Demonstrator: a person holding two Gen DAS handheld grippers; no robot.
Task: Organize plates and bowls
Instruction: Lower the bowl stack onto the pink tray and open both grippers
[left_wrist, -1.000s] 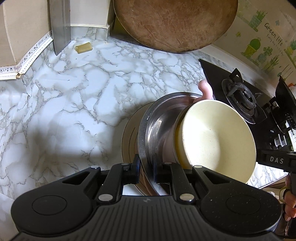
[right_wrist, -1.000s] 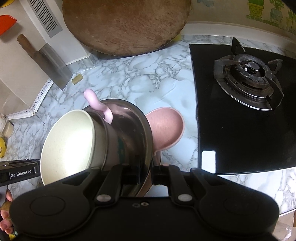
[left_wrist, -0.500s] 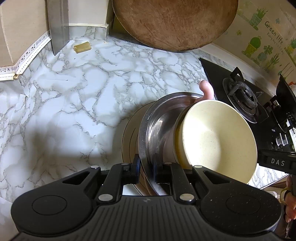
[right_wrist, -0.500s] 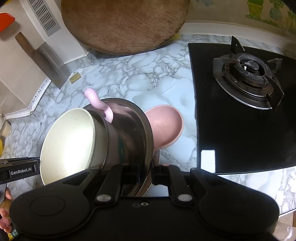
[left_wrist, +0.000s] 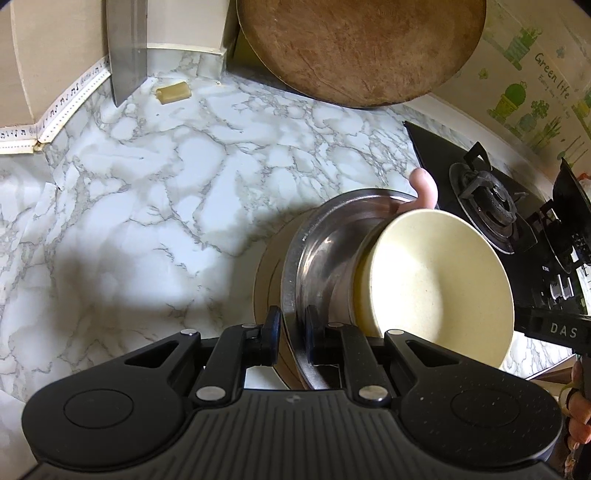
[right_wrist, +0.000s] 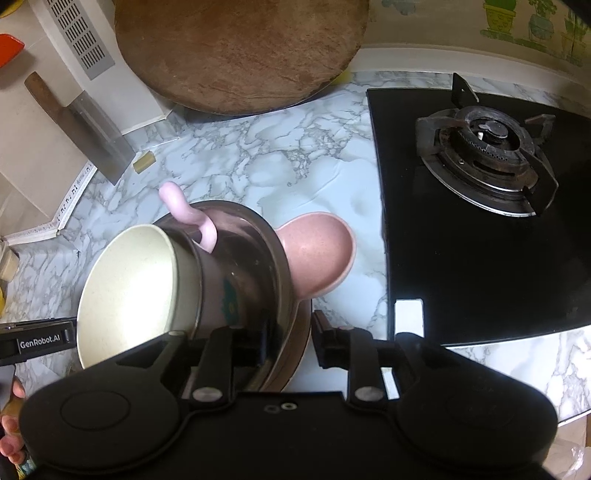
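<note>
A steel bowl (left_wrist: 325, 251) sits on a beige plate (left_wrist: 266, 273) on the marble counter. Inside it stands a pink mug (right_wrist: 218, 291) with its handle (right_wrist: 184, 210) up, and a cream bowl (left_wrist: 439, 284) tilts on top. My left gripper (left_wrist: 291, 332) is shut on the steel bowl's near rim. On the opposite side, my right gripper (right_wrist: 290, 338) straddles the steel bowl (right_wrist: 258, 240) rim; its jaws are opening and the outer finger stands clear of the rim. A pink bowl (right_wrist: 317, 254) lies on the counter behind the stack, partly hidden.
A round wooden board (left_wrist: 362, 48) leans against the back wall, with a cleaver (left_wrist: 125, 48) to its left and a small yellow block (left_wrist: 173, 92) below it. The black gas hob (right_wrist: 487, 147) lies right of the stack. The counter's front edge runs near my grippers.
The right gripper's jaws have parted from the steel bowl's rim. The left gripper keeps its hold, and the stack has not moved.
</note>
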